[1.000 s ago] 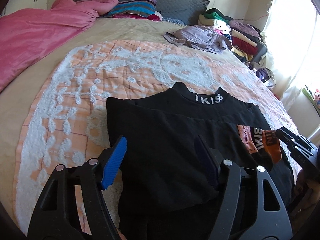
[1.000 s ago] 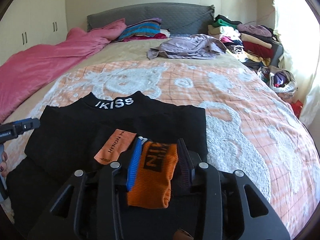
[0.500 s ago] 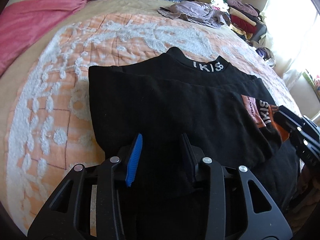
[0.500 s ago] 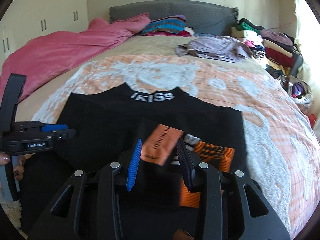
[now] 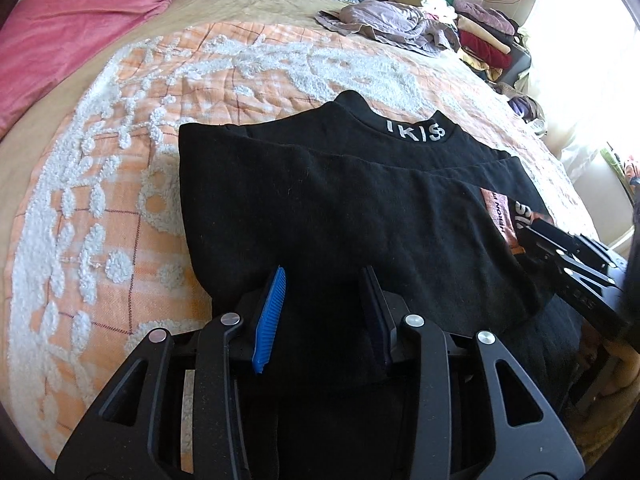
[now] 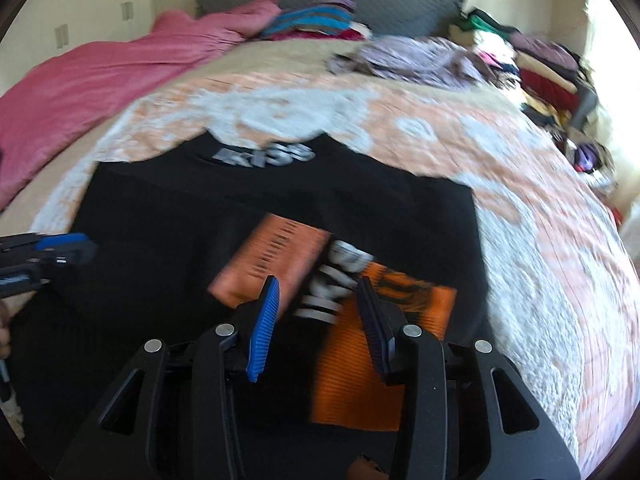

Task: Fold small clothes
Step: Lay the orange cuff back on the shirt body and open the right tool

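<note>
A black top (image 5: 320, 200) with white collar lettering (image 5: 416, 130) lies flat on the peach and white quilt (image 5: 120, 200). My left gripper (image 5: 324, 308) is shut on a fold of its black lower edge, near the left side. My right gripper (image 6: 320, 312) hovers over the sleeve end, whose orange cuff (image 6: 360, 360) and peach label (image 6: 272, 264) rest on the top (image 6: 160, 220). Its jaws are opening, and the pads stand clear of the striped cloth below them. The right wrist view is motion-blurred. Each gripper shows in the other's view: right gripper (image 5: 568, 252), left gripper (image 6: 60, 246).
A pink duvet (image 5: 60, 32) covers the bed's left side. A crumpled lilac garment (image 5: 384, 24) lies at the far right, beside a stack of folded clothes (image 5: 480, 28). A grey headboard (image 6: 360, 4) and striped cushions close the far end. A hand (image 5: 616, 360) shows at the right edge.
The left gripper's jaws narrowed onto the black hem and it sank lower. The right gripper carried the sleeve down over the top; the orange cuff now lies flat and the jaws have parted slightly.
</note>
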Motion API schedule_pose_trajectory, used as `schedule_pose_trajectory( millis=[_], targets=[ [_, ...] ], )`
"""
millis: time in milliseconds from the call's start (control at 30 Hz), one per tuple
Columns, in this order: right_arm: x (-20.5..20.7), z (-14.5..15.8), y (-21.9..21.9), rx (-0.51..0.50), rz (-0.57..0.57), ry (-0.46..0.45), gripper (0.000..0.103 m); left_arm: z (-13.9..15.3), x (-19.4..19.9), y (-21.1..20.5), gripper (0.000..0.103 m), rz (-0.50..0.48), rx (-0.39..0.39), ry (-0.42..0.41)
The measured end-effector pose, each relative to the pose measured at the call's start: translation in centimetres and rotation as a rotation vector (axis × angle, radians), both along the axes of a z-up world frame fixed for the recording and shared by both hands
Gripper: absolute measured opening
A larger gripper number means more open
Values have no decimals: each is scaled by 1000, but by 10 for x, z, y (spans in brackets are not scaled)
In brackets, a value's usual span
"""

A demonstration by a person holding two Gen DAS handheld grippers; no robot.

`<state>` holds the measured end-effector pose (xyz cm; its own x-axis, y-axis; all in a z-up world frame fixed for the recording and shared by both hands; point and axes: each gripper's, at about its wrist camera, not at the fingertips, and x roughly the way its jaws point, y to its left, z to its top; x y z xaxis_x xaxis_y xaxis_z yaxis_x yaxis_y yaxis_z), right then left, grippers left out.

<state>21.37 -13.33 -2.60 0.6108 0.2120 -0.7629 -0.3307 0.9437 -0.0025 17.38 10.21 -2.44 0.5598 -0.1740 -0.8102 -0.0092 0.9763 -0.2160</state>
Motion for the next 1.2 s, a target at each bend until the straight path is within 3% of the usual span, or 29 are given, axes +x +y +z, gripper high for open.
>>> schedule_pose_trajectory(
  millis=[133, 433, 800, 1067, 1200],
  targets=[
    [7, -9, -24, 106, -32, 47, 39, 0, -1, -2, 31, -1, 5, 0],
    [-1, 0, -16, 77, -32, 9, 41, 0, 1, -1, 31, 1, 3, 0],
    [-19, 16, -12, 103, -3, -34, 59, 9, -5, -4, 31, -3, -12, -17],
    [-32, 29, -13, 136, -12, -76, 87, 29, -15, -9, 55, -12, -50, -91],
    [-37, 35, -14, 145, -19, -90, 89, 36, -19, -12, 69, -14, -54, -121]
  ],
)
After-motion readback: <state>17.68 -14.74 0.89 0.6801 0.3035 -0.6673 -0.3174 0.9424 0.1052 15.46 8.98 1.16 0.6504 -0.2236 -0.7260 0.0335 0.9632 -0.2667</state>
